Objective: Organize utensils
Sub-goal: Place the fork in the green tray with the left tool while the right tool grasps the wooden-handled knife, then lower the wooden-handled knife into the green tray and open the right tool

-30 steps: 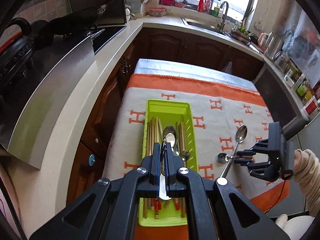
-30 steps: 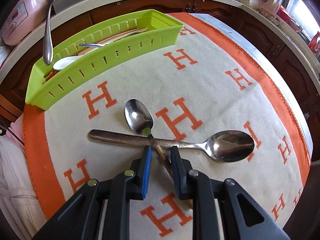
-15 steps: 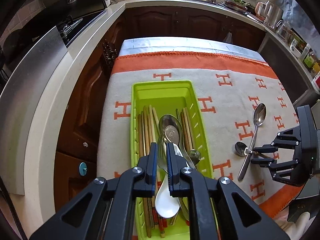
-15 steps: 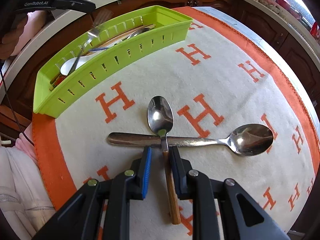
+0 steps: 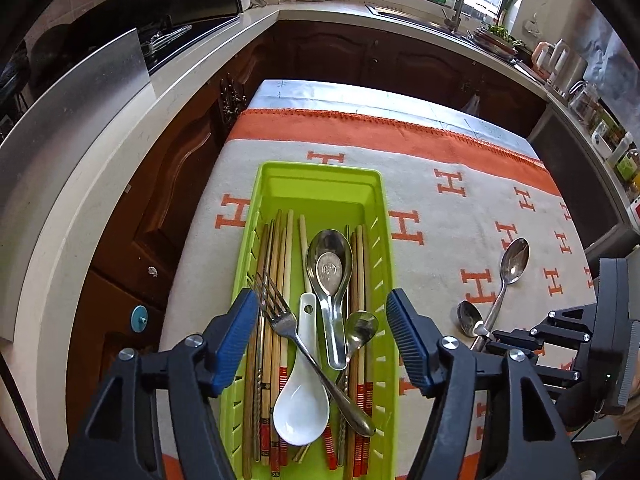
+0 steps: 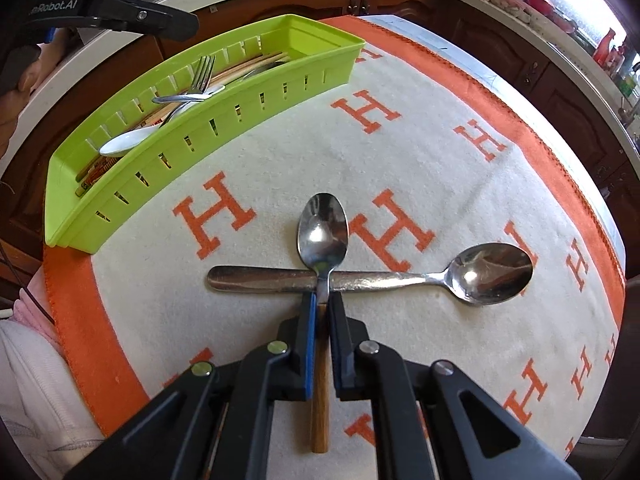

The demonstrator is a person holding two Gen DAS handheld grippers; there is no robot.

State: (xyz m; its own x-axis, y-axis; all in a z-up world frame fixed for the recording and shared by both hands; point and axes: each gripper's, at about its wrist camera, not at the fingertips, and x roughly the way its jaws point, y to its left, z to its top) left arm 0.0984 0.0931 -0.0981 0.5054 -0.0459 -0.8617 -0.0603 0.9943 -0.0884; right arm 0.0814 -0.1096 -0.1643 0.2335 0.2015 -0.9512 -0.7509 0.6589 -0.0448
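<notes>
A green utensil tray (image 5: 276, 178) holds chopsticks, a white spoon (image 5: 301, 408), steel spoons and a fork (image 5: 280, 316) lying across them. My left gripper (image 5: 322, 340) is open and empty above the tray's near half. On the cloth to the right, a wooden-handled spoon (image 6: 323, 236) lies across a larger steel spoon (image 6: 488, 274). My right gripper (image 6: 323, 304) is shut on the wooden-handled spoon's neck, low at the cloth. The tray shows at the upper left in the right wrist view (image 6: 224, 120).
A white blanket with orange H marks and orange border (image 5: 452, 216) covers the table. Kitchen counters, a stove at left and a sink (image 5: 416, 20) at the back surround it. The table's left edge runs close beside the tray.
My left gripper has opened and let the fork go into the tray. My right gripper has closed on the wooden-handled spoon's neck.
</notes>
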